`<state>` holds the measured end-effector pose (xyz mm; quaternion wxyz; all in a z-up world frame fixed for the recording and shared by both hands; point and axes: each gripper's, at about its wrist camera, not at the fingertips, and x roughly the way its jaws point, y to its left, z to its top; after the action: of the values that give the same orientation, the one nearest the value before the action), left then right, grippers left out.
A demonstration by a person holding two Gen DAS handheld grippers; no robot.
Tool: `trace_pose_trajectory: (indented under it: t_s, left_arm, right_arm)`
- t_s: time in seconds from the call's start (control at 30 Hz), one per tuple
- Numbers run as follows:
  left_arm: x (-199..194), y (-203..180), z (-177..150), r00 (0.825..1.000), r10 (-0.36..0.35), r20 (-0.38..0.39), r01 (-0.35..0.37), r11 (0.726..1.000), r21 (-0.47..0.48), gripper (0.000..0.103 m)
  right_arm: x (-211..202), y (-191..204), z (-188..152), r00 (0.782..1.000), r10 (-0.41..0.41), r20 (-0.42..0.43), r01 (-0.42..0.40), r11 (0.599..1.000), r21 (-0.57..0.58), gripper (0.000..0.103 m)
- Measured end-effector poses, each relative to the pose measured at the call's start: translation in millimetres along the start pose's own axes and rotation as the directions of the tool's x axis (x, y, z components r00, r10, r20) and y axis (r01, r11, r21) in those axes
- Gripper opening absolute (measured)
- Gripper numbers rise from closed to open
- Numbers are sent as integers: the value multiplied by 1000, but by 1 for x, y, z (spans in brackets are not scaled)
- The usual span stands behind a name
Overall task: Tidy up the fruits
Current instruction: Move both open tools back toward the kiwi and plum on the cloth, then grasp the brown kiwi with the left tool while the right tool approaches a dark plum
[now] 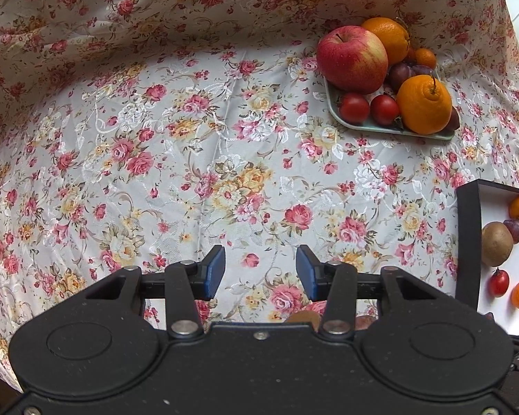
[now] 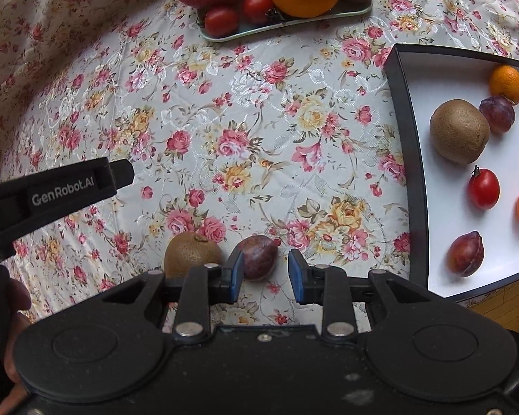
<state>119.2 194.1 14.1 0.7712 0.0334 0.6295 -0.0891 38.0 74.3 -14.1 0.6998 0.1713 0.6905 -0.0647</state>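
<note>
A green tray (image 1: 363, 125) at the far right holds an apple (image 1: 352, 58), two large oranges (image 1: 425, 104), cherry tomatoes (image 1: 354, 108) and plums. A black-rimmed white tray (image 2: 403, 138) on the right holds a kiwi (image 2: 459, 130), plums, small oranges and a tomato (image 2: 483, 188). A loose kiwi (image 2: 190, 253) and plum (image 2: 259, 256) lie on the cloth just in front of my right gripper (image 2: 265, 275), which is open and empty. My left gripper (image 1: 260, 271) is open and empty above the cloth; its finger (image 2: 62, 188) shows in the right wrist view.
A floral tablecloth (image 1: 190, 138) covers the table and rises in folds at the back and left. The table's edge shows at the lower right beyond the white tray.
</note>
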Motion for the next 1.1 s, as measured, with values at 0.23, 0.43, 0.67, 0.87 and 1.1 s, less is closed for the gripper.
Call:
trace_pose_trajectory:
  t_s: [0.23,0.43,0.67,0.87,1.1]
  left_arm:
    - [-4,-13,-25,999,-35,-25,37,996,81,53]
    - [-10,-29,-51,999,-39,-10,40,984,174,54]
    - [-10,-41,-69,1000,-18,4,17,975,221,55]
    - [-8,-48,-80,1000,-2,9,-1,965,263,55]
    - [9,-54,-89,999,48,-12,-41,948,316,56]
  right_arm:
    - [-15,-18,3,999,-1,35,-2,997,74,31]
    - [-23,-38,11,999,13,39,-20,986,163,31]
    - [-36,-50,13,996,45,77,-61,976,207,31]
    - [-36,-49,14,996,38,78,-54,977,207,31]
    - [-34,-45,15,996,49,68,-63,976,208,31]
